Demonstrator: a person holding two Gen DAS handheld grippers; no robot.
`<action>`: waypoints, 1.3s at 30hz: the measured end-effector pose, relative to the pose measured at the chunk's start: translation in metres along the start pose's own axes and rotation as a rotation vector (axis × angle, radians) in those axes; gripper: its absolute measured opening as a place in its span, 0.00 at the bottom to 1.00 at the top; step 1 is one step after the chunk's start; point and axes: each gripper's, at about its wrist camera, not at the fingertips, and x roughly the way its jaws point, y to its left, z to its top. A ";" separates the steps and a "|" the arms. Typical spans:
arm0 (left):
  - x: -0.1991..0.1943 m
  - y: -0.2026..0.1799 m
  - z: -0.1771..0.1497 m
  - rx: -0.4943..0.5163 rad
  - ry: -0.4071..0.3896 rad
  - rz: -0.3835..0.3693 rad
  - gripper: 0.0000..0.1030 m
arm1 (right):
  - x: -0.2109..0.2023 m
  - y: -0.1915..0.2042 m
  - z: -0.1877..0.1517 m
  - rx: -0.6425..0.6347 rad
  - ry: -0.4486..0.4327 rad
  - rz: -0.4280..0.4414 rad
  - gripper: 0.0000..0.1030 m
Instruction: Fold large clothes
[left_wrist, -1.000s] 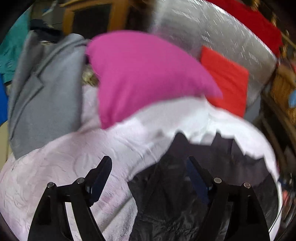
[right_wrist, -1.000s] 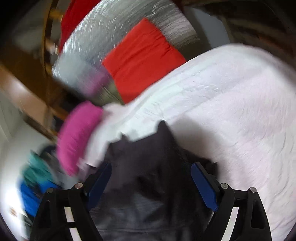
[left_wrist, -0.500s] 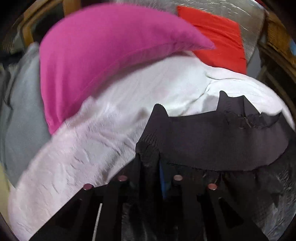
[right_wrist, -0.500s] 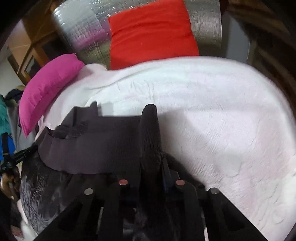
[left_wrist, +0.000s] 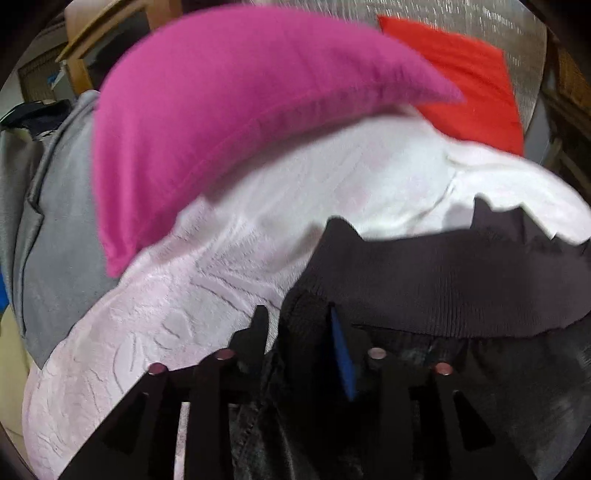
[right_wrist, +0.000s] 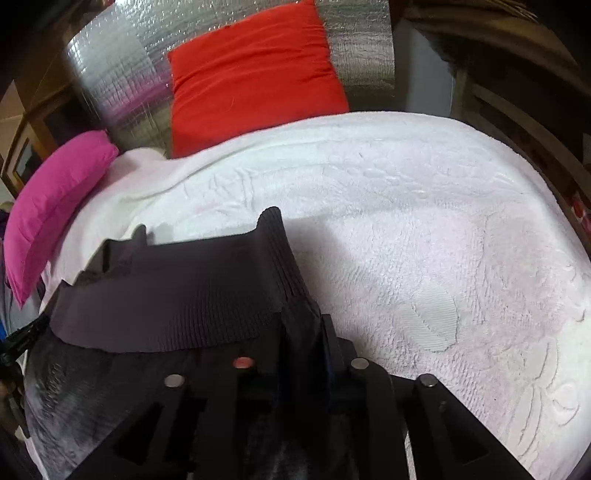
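Dark jacket's ribbed hem (left_wrist: 443, 280) between opening jaws of left tool (left_wrist: 299, 328) and right tool (right_wrist: 295, 325), pads apparently still gripping.

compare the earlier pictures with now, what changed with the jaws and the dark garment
A second ago both pairs of jaws stood wide over the dark garment. They then clamped its ribbed hem, one corner each, and pulled it straight. Now the left gripper and right gripper are opening again, with hem cloth between the jaws. The white bedspread, pink pillow and red pillow stayed put.
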 end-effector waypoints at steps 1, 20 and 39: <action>-0.011 0.004 0.001 -0.021 -0.029 0.008 0.39 | -0.006 0.000 -0.001 0.005 -0.010 -0.010 0.53; -0.066 -0.096 -0.098 0.138 -0.052 -0.006 0.59 | -0.035 0.098 -0.093 -0.264 -0.048 -0.092 0.71; -0.133 -0.030 -0.121 0.001 -0.210 0.052 0.59 | -0.128 0.079 -0.154 -0.181 -0.234 -0.059 0.80</action>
